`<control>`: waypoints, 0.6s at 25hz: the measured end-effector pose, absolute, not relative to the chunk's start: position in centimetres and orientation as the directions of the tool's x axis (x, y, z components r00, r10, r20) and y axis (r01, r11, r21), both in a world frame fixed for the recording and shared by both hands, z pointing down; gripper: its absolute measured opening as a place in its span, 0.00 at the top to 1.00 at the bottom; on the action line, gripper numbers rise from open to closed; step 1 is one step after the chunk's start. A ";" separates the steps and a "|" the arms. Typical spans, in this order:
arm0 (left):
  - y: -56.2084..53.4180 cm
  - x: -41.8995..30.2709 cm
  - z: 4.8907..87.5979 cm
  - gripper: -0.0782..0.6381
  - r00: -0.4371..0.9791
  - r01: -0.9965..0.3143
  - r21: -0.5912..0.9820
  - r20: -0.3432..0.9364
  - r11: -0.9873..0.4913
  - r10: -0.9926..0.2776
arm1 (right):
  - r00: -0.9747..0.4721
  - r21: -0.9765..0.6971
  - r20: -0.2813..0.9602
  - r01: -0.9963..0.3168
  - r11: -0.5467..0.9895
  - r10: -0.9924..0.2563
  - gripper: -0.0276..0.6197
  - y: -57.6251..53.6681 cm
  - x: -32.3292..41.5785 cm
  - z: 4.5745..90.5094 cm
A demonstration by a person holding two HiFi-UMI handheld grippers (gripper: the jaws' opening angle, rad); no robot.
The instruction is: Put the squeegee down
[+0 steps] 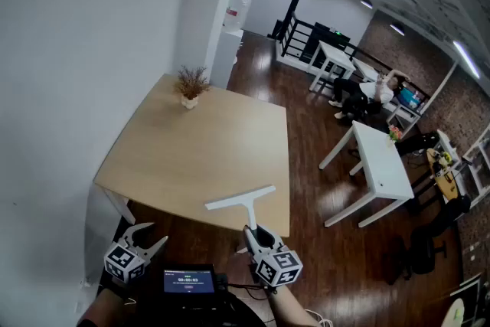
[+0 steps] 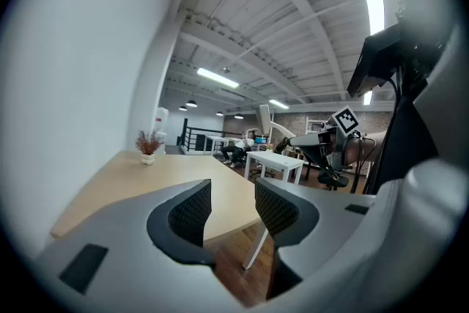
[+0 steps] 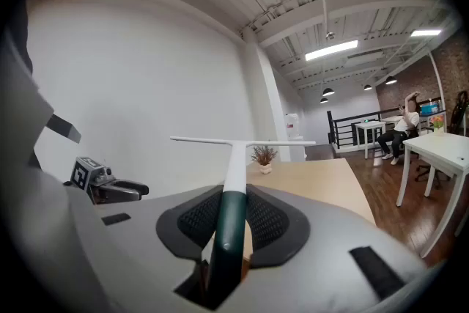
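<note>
A white T-shaped squeegee [image 1: 243, 203] with a dark green handle [image 3: 229, 231] is held above the near edge of the light wooden table [image 1: 199, 149]. My right gripper [image 1: 253, 233] is shut on that handle, and the white blade [image 3: 242, 142] points away from me, level over the tabletop. My left gripper [image 1: 145, 241] hangs open and empty below the table's near left corner; in the left gripper view its jaws [image 2: 233, 212] stand apart with the table edge beyond them.
A small potted dry plant [image 1: 191, 86] stands at the table's far left corner by the white wall. A white table [image 1: 381, 165] is on the wooden floor to the right, with a seated person [image 1: 360, 92] farther back. A small screen [image 1: 188, 281] sits at my chest.
</note>
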State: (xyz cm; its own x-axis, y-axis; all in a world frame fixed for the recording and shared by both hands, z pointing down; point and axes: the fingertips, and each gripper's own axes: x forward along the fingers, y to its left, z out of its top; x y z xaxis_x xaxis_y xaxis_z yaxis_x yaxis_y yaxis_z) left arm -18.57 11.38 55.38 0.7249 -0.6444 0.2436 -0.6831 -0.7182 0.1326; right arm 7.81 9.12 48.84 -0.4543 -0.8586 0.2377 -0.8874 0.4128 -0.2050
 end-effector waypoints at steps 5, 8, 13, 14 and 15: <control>10.6 -18.3 52.4 0.63 0.715 -0.695 0.131 0.237 -0.707 -0.658 | -0.447 -0.192 0.232 -0.892 0.409 -0.864 0.78 8.4 7.6 48.4; 10.4 -18.4 52.7 0.63 0.722 -0.685 0.126 0.242 -0.717 -0.648 | -0.441 -0.183 0.233 -0.895 0.406 -0.867 0.78 8.2 7.4 48.3; 9.8 -18.3 52.4 0.62 0.736 -0.670 0.130 0.245 -0.731 -0.631 | -0.433 -0.171 0.224 -0.900 0.402 -0.873 0.78 7.3 7.2 47.8; 9.6 -18.4 52.6 0.62 0.740 -0.665 0.128 0.244 -0.736 -0.626 | -0.429 -0.169 0.222 -0.901 0.399 -0.875 0.78 7.0 7.2 47.8; 9.3 -18.5 52.8 0.61 0.743 -0.661 0.122 0.243 -0.740 -0.624 | -0.426 -0.167 0.220 -0.903 0.397 -0.877 0.78 6.7 7.3 47.8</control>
